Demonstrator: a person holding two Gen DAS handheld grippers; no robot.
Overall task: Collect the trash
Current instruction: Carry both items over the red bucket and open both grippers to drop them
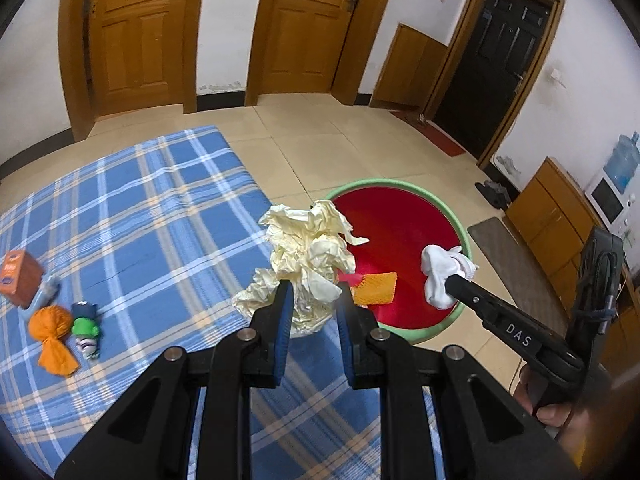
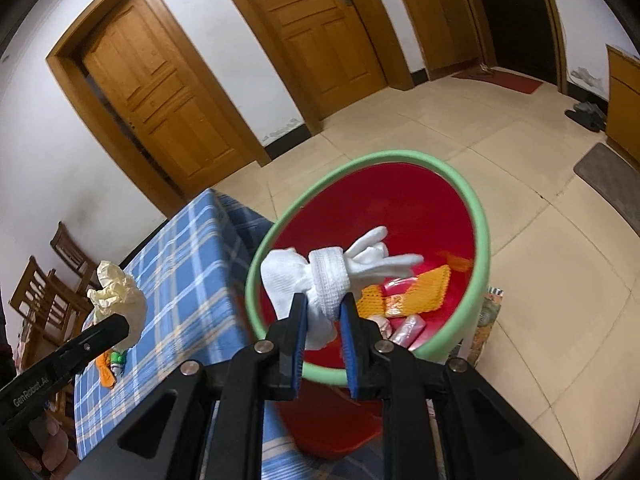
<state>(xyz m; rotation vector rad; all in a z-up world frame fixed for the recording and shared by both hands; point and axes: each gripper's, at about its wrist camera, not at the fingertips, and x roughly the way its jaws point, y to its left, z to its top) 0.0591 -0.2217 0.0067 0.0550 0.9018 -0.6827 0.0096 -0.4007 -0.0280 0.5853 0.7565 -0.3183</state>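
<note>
My left gripper (image 1: 311,300) is clamped on light crumpled paper (image 1: 308,256); my right gripper (image 2: 323,312) pinches a soft glove (image 2: 320,280) at its knotted middle, above the bin (image 2: 482,240).

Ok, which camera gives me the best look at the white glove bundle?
The right wrist view: the white glove bundle sits centred between the right gripper jaws, above the red bin. The left wrist view shows it smaller, off to the side, partly hidden.
</note>
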